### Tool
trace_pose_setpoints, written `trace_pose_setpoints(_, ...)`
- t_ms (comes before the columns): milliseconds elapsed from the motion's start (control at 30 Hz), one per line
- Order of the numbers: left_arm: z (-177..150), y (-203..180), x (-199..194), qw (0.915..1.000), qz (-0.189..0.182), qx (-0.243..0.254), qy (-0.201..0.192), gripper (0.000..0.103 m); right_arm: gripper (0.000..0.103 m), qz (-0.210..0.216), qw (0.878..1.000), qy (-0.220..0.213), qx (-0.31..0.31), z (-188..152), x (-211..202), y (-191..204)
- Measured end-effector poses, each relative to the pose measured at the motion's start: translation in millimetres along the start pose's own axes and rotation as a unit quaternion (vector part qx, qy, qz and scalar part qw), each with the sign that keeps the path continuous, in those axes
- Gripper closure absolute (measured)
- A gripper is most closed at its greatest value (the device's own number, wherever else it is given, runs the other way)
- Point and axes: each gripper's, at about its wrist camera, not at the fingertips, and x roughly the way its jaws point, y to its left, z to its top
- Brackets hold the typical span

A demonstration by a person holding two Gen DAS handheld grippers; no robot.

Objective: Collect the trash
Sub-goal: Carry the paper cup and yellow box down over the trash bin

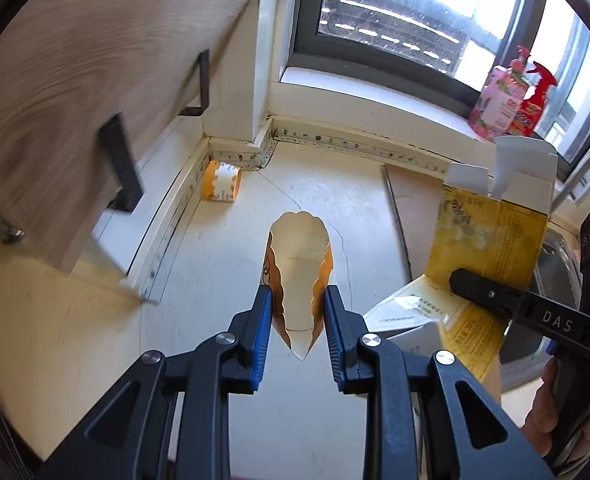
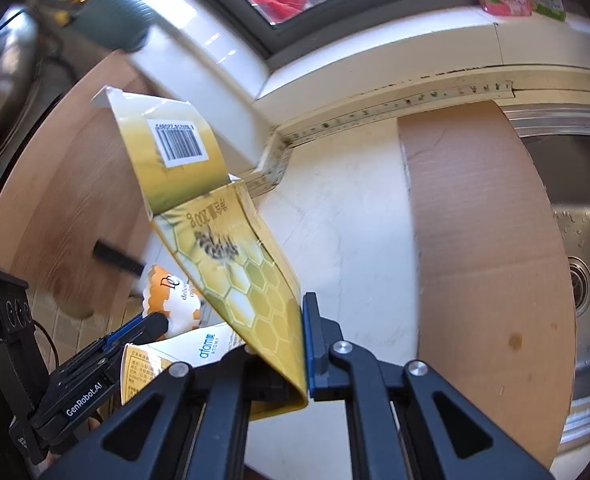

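Blue-padded jaws of my left gripper (image 1: 297, 308), drawn in and pinching a scalloped paper wrapper (image 1: 301, 276): cream inside, orange at the edges, its point hanging down between the pads, lifted clear of the white countertop (image 1: 75, 344)

Black fingers of my right gripper (image 2: 279, 340), pressed together on the lower end of a flattened yellow carton (image 2: 239, 268): honeycomb print, barcode flap at the top, the whole sheet slanting up and to the left from the jaws. In the left wrist view the same carton stands just right of the wrapper, with my right gripper's finger laid across it; in the right wrist view my left gripper shows at lower left with the wrapper in it, just beside the carton

Second scalloped wrapper, orange and white (image 1: 221, 181): lying on the countertop in the far corner against the wall trim, well apart from both grippers

Brown cardboard sheet (image 2: 487, 260): flat on the countertop, its right part over the edge of the steel sink (image 2: 587, 272)

Wood-grain cabinet (image 1: 75, 80): at the left, blurred, black handles on its edge

Windowsill (image 1: 375, 96): pink pump bottle (image 1: 499, 100) and red spray bottle (image 1: 535, 100) side by side at the right end

Part of my hand (image 1: 547, 412): on the right gripper's handle, lower right edge
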Motion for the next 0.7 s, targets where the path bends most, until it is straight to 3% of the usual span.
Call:
trace_pose_setpoints(300, -98.5, 7.5, -80.0, 0.9992, -0.035, 0.002, -0.019, 0.079, 0.098, -0.031, 0.998, -0.017, -0.051, -114.1, -66.1, 45.8)
trace_pose_setpoints(467, -168.4, 9.4, -96.5, 0.9989, -0.047, 0.005, 0.005, 0.079, 0.098, -0.052, 0.996, 0.002, -0.069, -177.7, -82.1, 50.1)
trace_pose_setpoints(700, -257.2, 23.1, -96.7, 0.9970, -0.050, -0.008, 0.059, 0.079, 0.098, -0.088, 0.990, 0.062, -0.091, -251.9, -75.4, 41.1)
